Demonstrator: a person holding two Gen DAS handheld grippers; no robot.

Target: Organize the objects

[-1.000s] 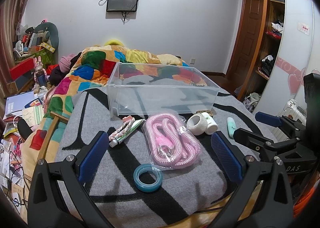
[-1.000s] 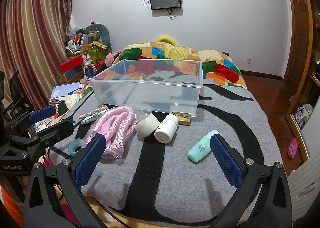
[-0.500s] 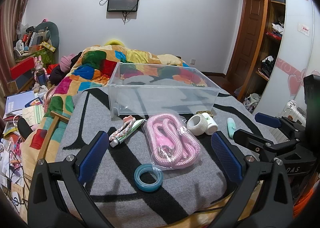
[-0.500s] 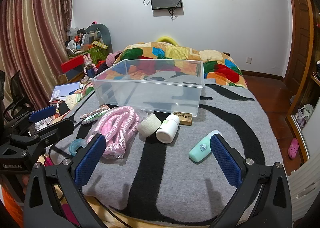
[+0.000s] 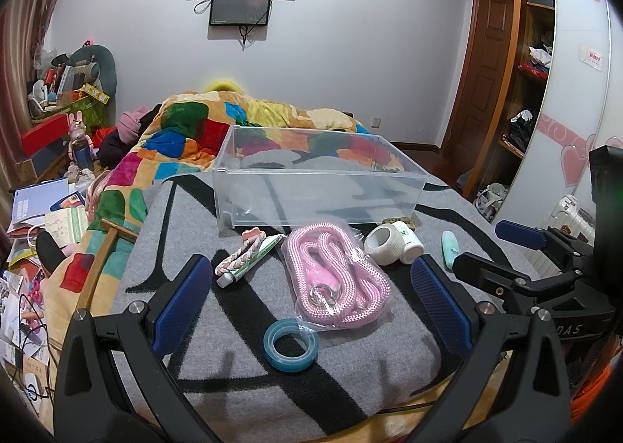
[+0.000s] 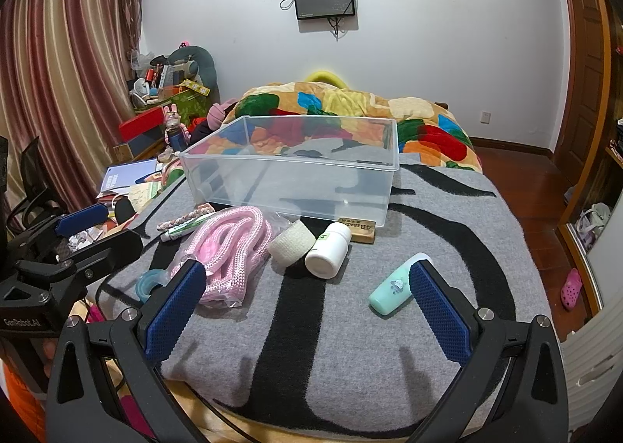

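A clear plastic bin [image 5: 319,190] [image 6: 296,178] stands empty on a grey and black blanket. In front of it lie a bagged pink rope [image 5: 337,273] [image 6: 229,248], a blue tape ring [image 5: 291,343] [image 6: 150,283], a toothpaste tube [image 5: 253,260] with a braided cord [image 5: 239,254], a white bandage roll [image 5: 385,246] [image 6: 292,242], a white bottle [image 6: 329,250], a mint tube [image 6: 397,285] [image 5: 449,248] and a small wooden block [image 6: 360,231]. My left gripper [image 5: 309,299] is open over the rope and tape. My right gripper [image 6: 305,305] is open, the mint tube by its right finger.
A colourful quilt [image 5: 187,139] lies behind the bin. Cluttered papers and boxes [image 5: 35,205] fill the floor on the left. A wardrobe [image 5: 545,92] and a door stand on the right. The bed's front edge is just below the grippers.
Both grippers have drifted slightly forward and up toward the objects. Nothing has been taken hold of.
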